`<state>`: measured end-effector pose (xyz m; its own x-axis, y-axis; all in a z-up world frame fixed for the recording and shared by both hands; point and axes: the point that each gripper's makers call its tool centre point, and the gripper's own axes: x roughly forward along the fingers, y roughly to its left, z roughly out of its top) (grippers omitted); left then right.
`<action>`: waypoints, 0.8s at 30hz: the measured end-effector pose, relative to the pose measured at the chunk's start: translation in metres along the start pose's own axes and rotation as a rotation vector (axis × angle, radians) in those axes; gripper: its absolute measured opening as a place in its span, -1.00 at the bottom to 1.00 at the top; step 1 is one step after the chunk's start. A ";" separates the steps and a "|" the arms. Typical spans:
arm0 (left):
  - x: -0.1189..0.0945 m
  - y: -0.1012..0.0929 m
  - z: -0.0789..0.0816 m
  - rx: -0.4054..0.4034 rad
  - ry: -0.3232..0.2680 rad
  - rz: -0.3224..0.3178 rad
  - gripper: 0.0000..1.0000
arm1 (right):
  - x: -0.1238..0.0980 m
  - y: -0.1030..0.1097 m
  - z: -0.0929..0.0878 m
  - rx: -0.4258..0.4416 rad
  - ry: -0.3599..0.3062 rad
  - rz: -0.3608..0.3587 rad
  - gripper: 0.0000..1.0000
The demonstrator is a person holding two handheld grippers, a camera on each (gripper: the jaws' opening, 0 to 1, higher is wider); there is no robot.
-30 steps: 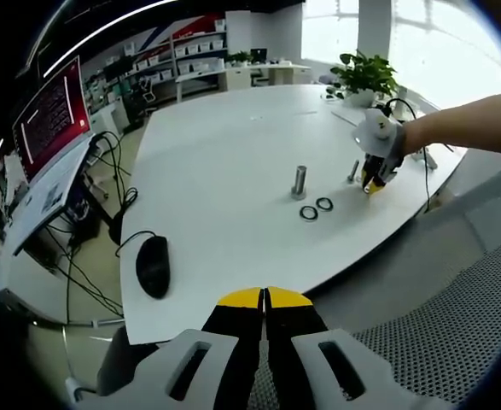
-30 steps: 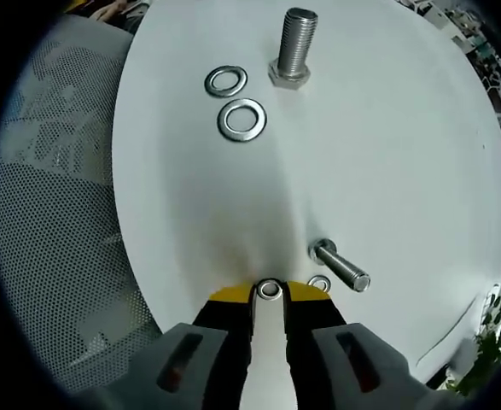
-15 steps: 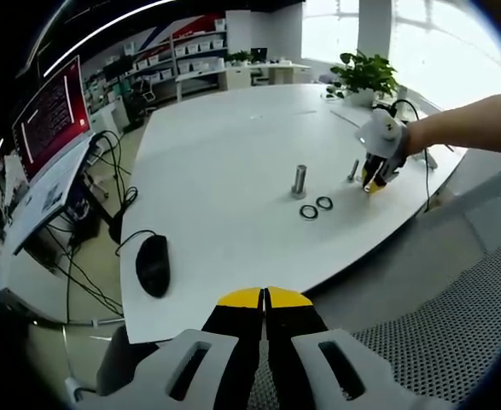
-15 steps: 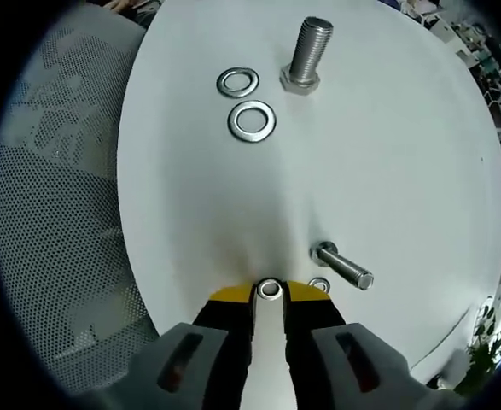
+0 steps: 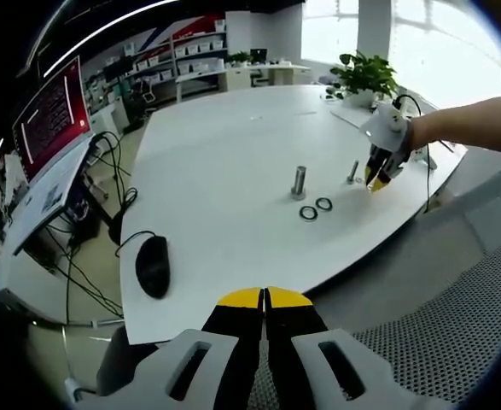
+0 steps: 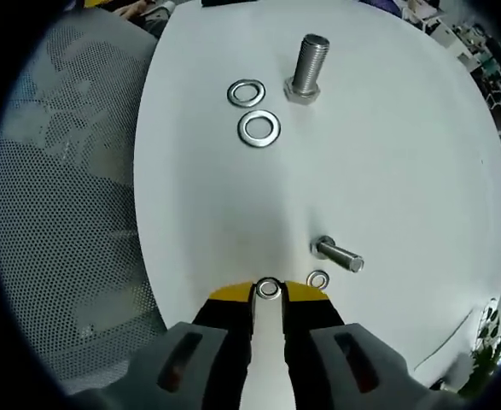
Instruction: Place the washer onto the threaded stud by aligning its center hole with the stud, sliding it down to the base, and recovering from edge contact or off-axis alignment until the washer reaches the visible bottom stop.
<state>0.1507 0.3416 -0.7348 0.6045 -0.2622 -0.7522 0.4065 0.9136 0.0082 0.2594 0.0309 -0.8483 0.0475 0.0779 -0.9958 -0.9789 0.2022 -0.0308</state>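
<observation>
While my right gripper (image 6: 268, 290) pinches a small washer (image 6: 268, 288) in its jaws above the white surface (image 6: 404, 171), the small stud (image 6: 337, 254) stands just beside it. My left gripper (image 5: 265, 298) hangs off the surface's edge, jaws pressed together.

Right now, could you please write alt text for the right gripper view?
The right gripper pinches a small washer above a white table. Ahead, a large stud stands beside two large washers; a small stud and washer sit close by.
</observation>
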 end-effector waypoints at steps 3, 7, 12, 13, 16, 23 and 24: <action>0.000 0.000 0.000 0.000 -0.003 0.001 -1.00 | -0.006 -0.006 -0.001 0.000 -0.011 -0.003 -0.73; 0.000 0.000 0.001 -0.001 -0.008 0.001 -1.00 | -0.019 -0.014 0.000 -0.002 -0.027 -0.012 -0.73; 0.000 0.000 0.002 -0.003 -0.015 0.001 -1.00 | -0.034 -0.021 0.002 0.002 -0.053 -0.017 -0.73; 0.000 0.000 0.002 -0.002 -0.016 0.001 -1.00 | -0.038 -0.023 0.003 0.006 -0.064 -0.019 -0.73; 0.000 0.000 0.003 -0.002 -0.018 0.001 -1.00 | -0.043 -0.026 0.005 0.006 -0.074 -0.030 -0.73; 0.000 0.000 0.003 -0.003 -0.017 0.001 -1.00 | -0.051 -0.032 0.016 0.009 -0.122 -0.063 -0.73; 0.000 0.000 0.002 -0.002 -0.016 0.001 -1.00 | -0.050 -0.033 0.018 0.005 -0.132 -0.066 -0.73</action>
<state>0.1522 0.3413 -0.7329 0.6156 -0.2659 -0.7418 0.4041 0.9147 0.0075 0.2927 0.0383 -0.7956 0.1383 0.1922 -0.9716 -0.9716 0.2163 -0.0956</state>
